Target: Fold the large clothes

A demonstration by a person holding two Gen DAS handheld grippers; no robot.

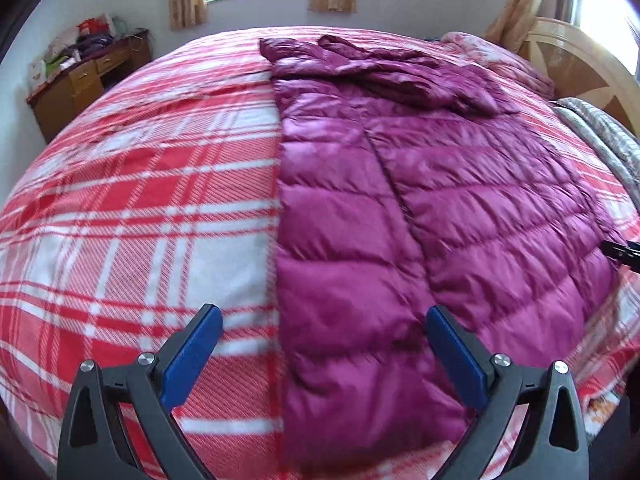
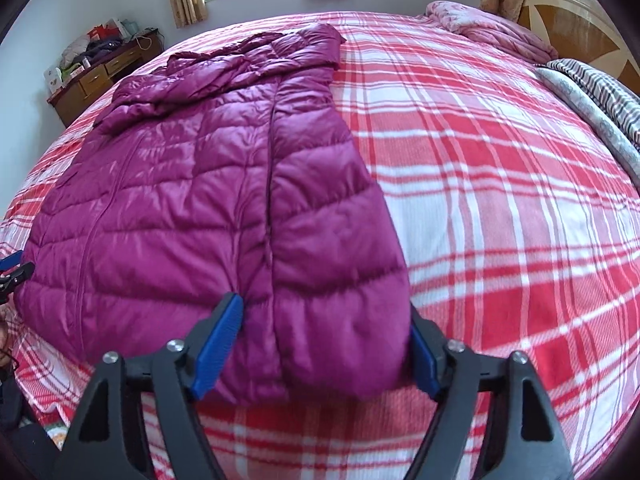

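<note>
coat (image 2: 208, 184): magenta, quilted, flat on plaid bed (image 2: 500, 200), hem nearest | right claw (image 2: 326, 344): spread around hem corner, pads not visibly pressing | left claw (image 2: 14, 270): at left edge, beside coat | dresser (image 2: 92, 80): far left, cluttered

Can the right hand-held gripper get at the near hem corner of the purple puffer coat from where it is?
Probably yes: the right hand-held gripper already straddles the hem corner of the purple puffer coat, with nothing between.
</note>
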